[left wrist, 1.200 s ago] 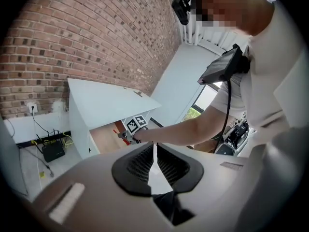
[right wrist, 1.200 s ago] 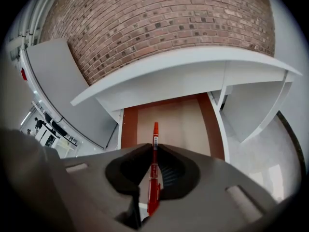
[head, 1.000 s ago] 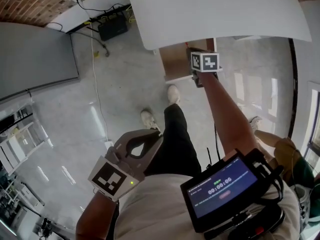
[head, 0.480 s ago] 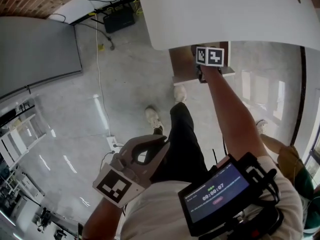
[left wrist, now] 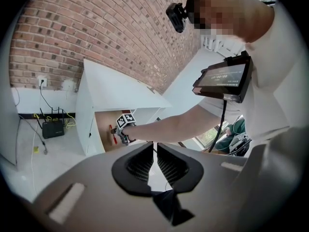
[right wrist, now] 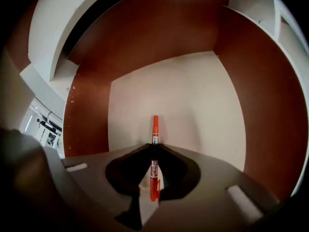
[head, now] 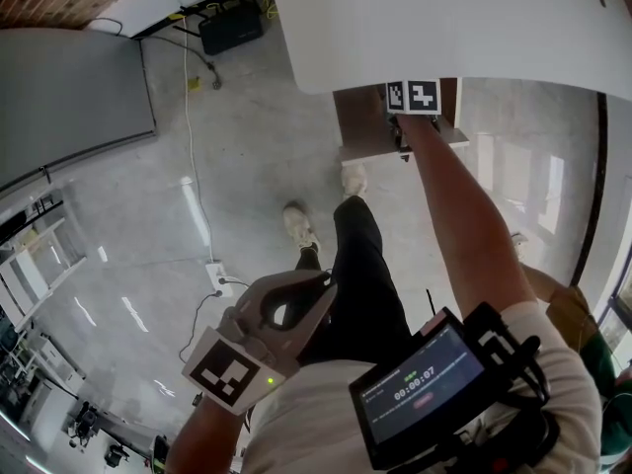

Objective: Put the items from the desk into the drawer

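The right hand-held gripper (right wrist: 154, 145) reaches inside the open drawer (right wrist: 193, 95) under the white bench (head: 444, 18), its jaws clamped on an orange marker (right wrist: 155, 127). The marker is the only thing seen there. The left hand-held gripper (left wrist: 155, 146) hangs by the person's waist, its jaws nearly together and empty.

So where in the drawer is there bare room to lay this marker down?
The pale floor of the drawer is bare, bordered by brown walls left, right and at the back. Only the near edge is crowded, where the jaws of the right gripper hold the marker.
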Demonstrator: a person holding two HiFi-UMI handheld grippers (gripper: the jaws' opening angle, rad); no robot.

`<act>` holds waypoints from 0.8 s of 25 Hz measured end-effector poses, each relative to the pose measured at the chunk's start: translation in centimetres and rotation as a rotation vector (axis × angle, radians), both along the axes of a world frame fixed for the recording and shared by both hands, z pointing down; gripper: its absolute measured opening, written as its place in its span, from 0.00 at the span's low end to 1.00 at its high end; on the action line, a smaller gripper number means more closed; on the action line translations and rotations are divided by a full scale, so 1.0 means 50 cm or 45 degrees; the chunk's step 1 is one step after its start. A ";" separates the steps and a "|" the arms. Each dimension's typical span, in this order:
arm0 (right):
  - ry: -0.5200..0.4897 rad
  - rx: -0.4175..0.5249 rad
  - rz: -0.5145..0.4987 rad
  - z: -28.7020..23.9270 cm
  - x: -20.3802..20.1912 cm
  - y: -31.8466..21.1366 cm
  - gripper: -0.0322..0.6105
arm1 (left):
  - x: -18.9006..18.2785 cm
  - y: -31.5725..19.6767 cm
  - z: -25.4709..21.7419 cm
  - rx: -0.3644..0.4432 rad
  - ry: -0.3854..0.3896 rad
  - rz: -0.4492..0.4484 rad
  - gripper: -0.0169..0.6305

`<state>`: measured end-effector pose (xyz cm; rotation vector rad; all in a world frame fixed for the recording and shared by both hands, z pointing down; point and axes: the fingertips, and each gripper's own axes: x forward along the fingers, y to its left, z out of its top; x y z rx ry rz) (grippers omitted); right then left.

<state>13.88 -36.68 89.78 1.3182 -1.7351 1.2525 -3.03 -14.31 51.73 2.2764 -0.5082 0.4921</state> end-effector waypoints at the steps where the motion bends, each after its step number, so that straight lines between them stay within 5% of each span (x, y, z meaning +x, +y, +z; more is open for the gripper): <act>1: 0.003 -0.008 -0.008 0.004 0.003 0.001 0.12 | 0.001 -0.002 0.000 0.000 0.002 -0.005 0.07; 20: 0.104 0.051 -0.195 -0.140 -0.007 0.075 0.14 | -0.001 -0.003 -0.064 0.103 0.061 0.061 0.07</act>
